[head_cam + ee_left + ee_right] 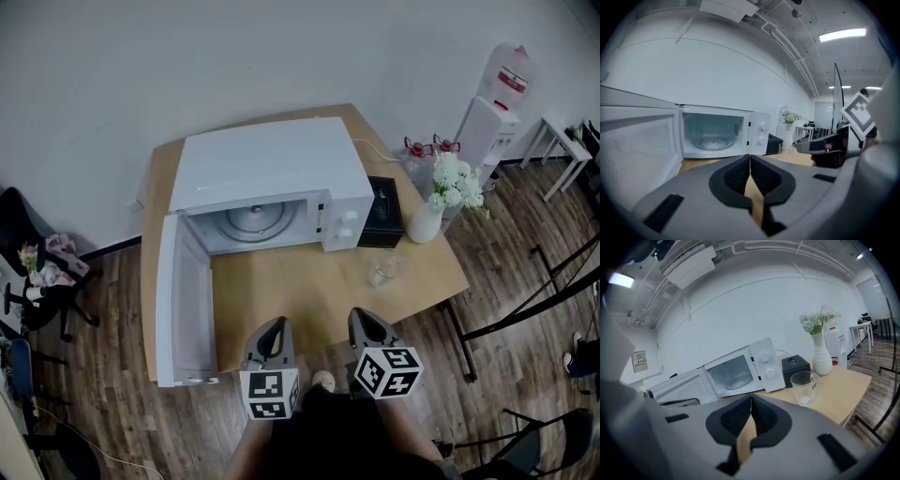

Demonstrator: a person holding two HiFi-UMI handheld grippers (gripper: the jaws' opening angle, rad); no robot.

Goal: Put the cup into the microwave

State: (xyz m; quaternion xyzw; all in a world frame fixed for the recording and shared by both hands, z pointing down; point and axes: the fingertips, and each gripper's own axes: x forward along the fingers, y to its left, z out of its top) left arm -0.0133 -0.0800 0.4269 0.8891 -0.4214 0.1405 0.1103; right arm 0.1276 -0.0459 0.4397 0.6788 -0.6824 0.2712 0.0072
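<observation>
Head view: microwave (272, 173), door (183, 300) swung wide; clear glass cup (383, 271) upright on the tabletop (300, 291), in front of the microwave's right corner and near a vase (427, 220); left gripper (274, 325) and right gripper (367, 317) well short of the microwave. Left gripper view: jaws pressed together, empty. Right gripper view: jaws pressed together, empty, cup ahead. Likely risks: a closed gripper would knock the cup over rather than take it; smooth glass may slip; a wide swing could topple the vase or bump the door.
</observation>
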